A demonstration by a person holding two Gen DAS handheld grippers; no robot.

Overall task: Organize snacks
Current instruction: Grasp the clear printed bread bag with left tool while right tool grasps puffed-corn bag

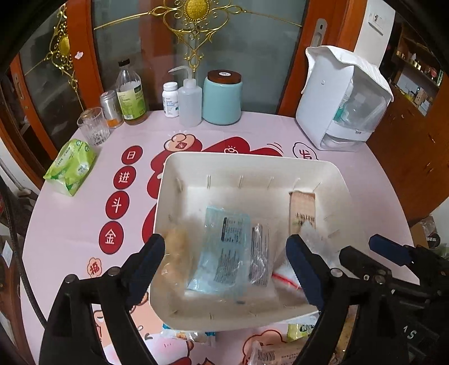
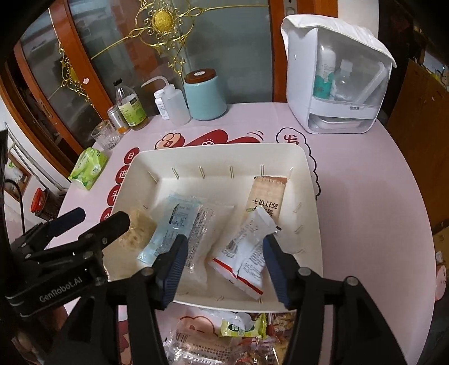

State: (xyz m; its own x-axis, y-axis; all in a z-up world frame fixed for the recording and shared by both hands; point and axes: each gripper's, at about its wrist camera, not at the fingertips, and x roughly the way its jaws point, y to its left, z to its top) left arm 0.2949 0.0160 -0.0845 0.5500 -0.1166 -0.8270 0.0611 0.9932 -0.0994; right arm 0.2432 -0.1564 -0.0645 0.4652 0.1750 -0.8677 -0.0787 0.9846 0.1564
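Behind the worktop's (image 1: 350,179) far edge stand orange wooden doors (image 1: 84,56) with frosted glass and gold scrollwork (image 2: 160,19); shelves (image 1: 415,64) at right.

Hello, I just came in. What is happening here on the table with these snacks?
A person holds a tool in each hand over a white basket on the pink table. Both the left tool and the right tool are open and hold nothing. Several snack packets already lie inside, such as a blue packet and a brown cracker packet. More snacks wait outside, at the near side.
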